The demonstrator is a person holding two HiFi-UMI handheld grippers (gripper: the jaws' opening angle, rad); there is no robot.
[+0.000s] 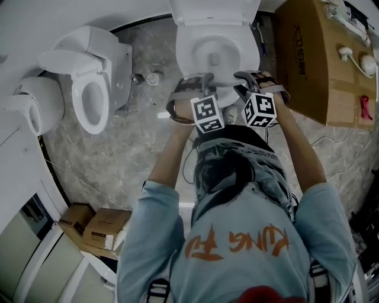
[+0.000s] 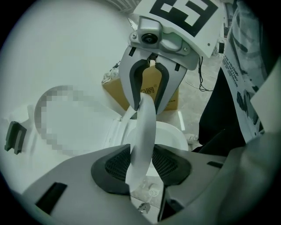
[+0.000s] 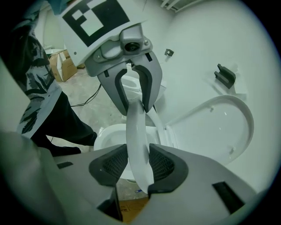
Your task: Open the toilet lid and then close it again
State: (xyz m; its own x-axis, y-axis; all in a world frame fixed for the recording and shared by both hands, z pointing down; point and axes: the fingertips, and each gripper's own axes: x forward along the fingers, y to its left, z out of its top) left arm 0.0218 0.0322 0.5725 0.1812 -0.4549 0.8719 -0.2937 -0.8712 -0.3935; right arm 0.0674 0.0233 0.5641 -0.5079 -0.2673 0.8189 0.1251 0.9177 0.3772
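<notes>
The dark ribbed pads (image 2: 115, 166) of the left gripper (image 2: 141, 163) fill the bottom of its own view. Between them runs a thin white hinged leaf (image 2: 142, 132) of the toilet (image 1: 213, 13), seen edge-on. The jaws stand partly apart, around the leaf rather than clamped on it, with a sliver of gap showing beside it. The right gripper (image 3: 138, 165) is in the same state: partly open, the same leaf between its pads and, as far as I can judge, no firm pinch. Each gripper view shows the other gripper at the far end of the leaf. In the head view both sit close together over the front rim of the bowl (image 1: 185, 65).

Beyond the leaf, a broad white panel with an oval ridge and a black bumper (image 3: 225, 75) stands raised from the hinge end of the toilet. I take it for the underside of the lid (image 3: 210, 136). If so, the leaf would be the seat ring, but edge-on I cannot be sure. The bowl lies uncovered on the leaf's other side.

The opening half therefore looks done, since nothing covers the bowl in any view. The closing is what remains. Whatever stands up must come down flat onto the bowl's rim, and both grippers must then come clear of it.
</notes>
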